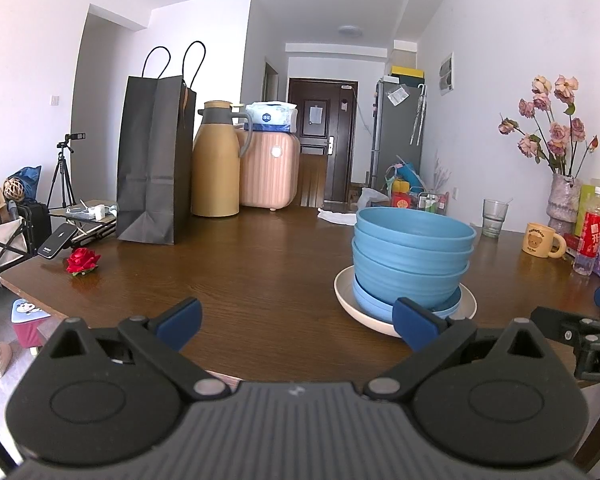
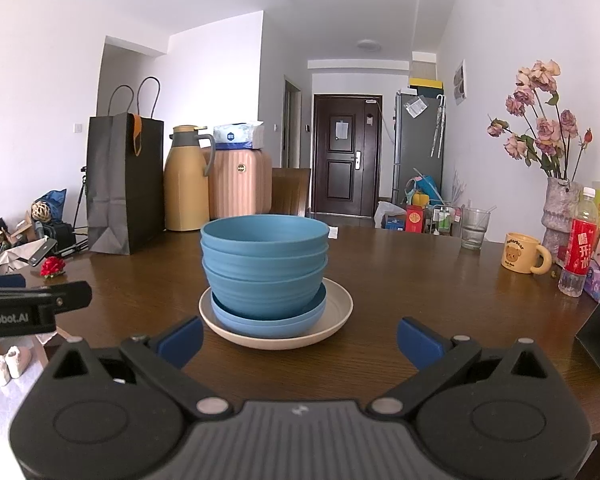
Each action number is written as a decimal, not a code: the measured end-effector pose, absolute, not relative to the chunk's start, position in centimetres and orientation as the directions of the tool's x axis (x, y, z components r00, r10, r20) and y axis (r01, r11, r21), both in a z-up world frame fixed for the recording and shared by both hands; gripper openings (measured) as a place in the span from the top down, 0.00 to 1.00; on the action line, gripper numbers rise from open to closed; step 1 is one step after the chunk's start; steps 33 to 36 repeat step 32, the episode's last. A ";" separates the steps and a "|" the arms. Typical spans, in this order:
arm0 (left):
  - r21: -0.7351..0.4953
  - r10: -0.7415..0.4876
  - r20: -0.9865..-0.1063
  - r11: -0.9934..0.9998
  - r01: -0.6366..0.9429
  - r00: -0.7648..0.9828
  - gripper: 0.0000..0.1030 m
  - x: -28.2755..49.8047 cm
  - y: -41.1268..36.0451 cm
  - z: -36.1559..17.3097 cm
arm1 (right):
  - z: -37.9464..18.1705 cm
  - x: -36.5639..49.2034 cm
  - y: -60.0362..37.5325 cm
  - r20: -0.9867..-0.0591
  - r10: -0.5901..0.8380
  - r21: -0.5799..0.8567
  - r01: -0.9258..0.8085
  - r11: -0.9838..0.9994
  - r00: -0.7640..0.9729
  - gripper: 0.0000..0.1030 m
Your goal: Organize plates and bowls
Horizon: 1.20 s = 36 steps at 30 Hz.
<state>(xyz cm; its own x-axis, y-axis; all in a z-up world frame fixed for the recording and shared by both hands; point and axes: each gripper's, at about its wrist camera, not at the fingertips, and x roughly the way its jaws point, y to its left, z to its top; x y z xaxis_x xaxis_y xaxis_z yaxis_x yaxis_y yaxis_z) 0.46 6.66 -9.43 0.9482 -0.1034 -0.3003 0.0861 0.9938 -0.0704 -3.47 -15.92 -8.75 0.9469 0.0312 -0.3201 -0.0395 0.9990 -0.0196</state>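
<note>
A stack of blue bowls (image 1: 412,256) (image 2: 263,264) sits on blue plates (image 2: 268,322), which rest on a cream plate (image 1: 346,302) (image 2: 340,312) on the brown table. My left gripper (image 1: 296,326) is open with nothing between its fingers; the stack lies ahead and to its right, behind the right fingertip (image 1: 416,324). My right gripper (image 2: 298,338) is open and empty too, just short of the cream plate's near rim, with the stack straight ahead. The other gripper shows at each view's side edge.
On the wooden table (image 2: 400,300) stand a black paper bag (image 1: 152,160), a tan thermos (image 1: 216,164), a pink case (image 1: 268,168), a red rose (image 1: 82,261), a glass (image 2: 474,228), a yellow mug (image 2: 520,258), a red-labelled bottle (image 2: 578,248) and a flower vase (image 2: 558,216).
</note>
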 end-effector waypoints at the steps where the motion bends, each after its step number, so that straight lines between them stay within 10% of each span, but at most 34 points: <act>1: -0.071 -0.104 -0.301 0.994 0.086 0.948 0.00 0.5 6.7 -9.4 | -8.7 -3.5 -15.9 -0.320 0.031 -0.019 -0.040 0.999 0.947 0.00; 36: -0.072 -0.096 -0.308 0.994 0.077 0.947 0.00 0.7 6.8 -9.6 | -8.8 -3.4 -15.8 -0.323 0.035 -0.018 -0.043 0.999 0.946 0.00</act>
